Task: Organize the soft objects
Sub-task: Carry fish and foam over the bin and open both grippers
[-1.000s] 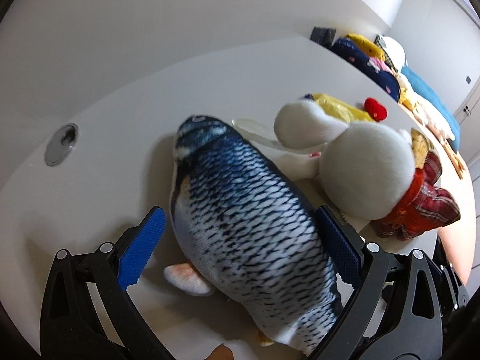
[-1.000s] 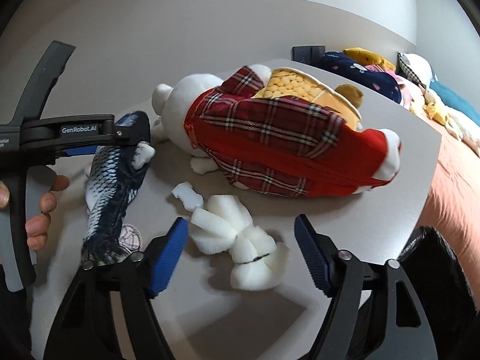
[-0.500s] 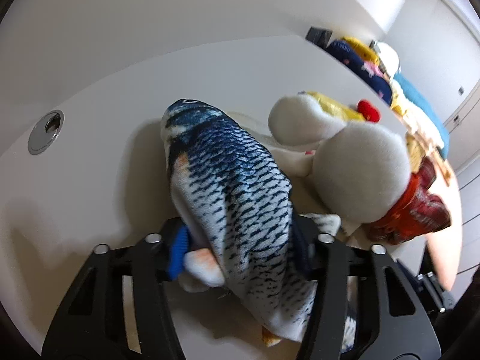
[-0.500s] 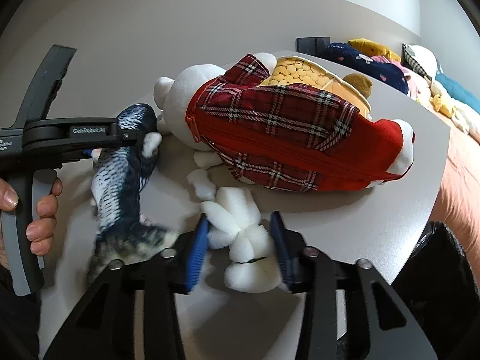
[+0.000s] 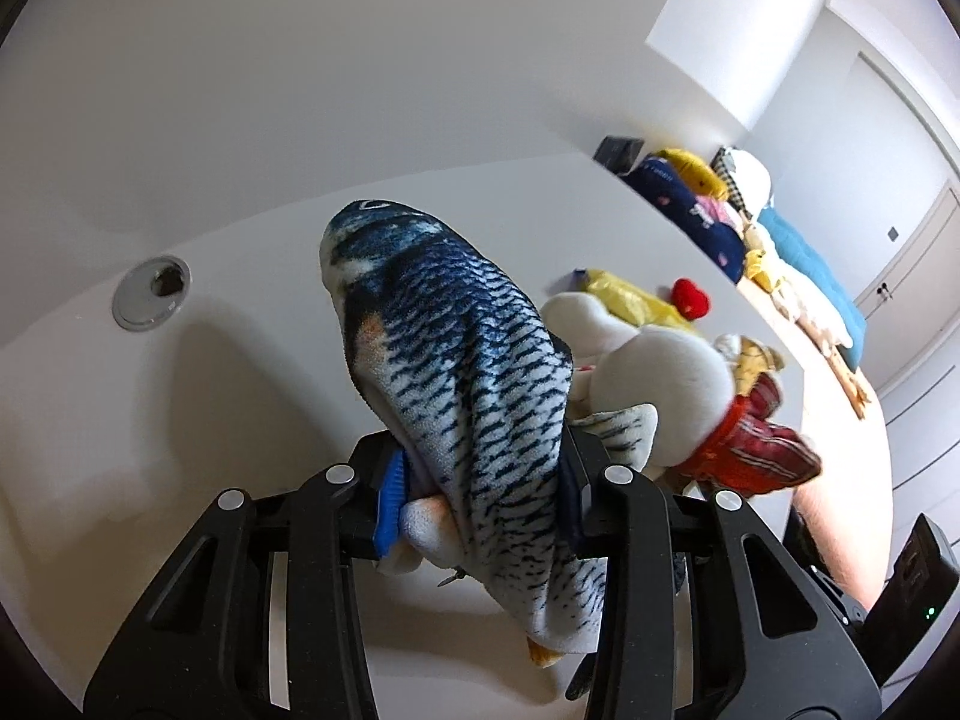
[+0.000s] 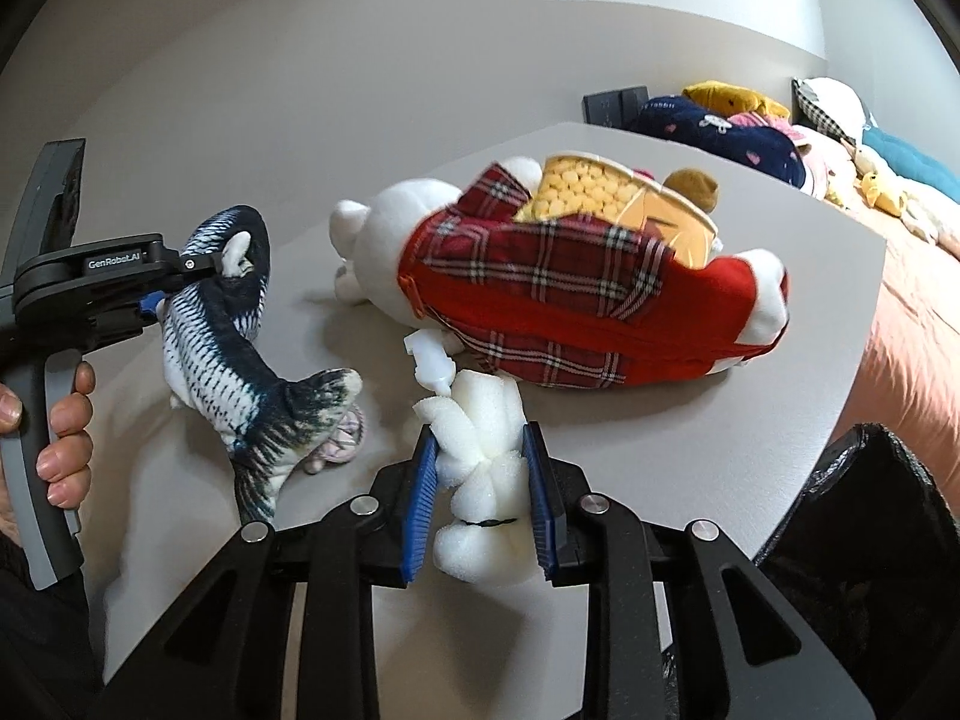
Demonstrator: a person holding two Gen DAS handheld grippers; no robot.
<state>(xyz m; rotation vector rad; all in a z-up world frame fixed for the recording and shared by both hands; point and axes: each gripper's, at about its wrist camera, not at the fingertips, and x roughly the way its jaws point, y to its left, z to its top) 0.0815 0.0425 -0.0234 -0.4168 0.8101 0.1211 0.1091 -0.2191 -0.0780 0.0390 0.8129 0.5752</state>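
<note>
A blue-and-white plush fish [image 5: 468, 372] hangs lifted above the grey table [image 5: 240, 312], and my left gripper [image 5: 477, 504] is shut on its middle. The right wrist view shows the same fish [image 6: 222, 336] with its tail drooping toward the table, held by the left gripper [image 6: 174, 291] at the left. My right gripper [image 6: 480, 498] is shut on a white foam bundle [image 6: 480, 456] at the near table edge. Behind it lies a white plush bear in a red plaid coat [image 6: 558, 294].
A plush popcorn cup [image 6: 618, 198] rests on the bear. A small pink yarn ball [image 6: 342, 444] lies under the fish's tail. A cable grommet [image 5: 150, 294] is set in the table. Several soft toys line a bed [image 6: 810, 144] to the right. A black bag [image 6: 870, 540] stands by the table edge.
Both grippers went from open to shut: the left closed on the fish and raised it off the table, and the right closed on the white foam bundle.
</note>
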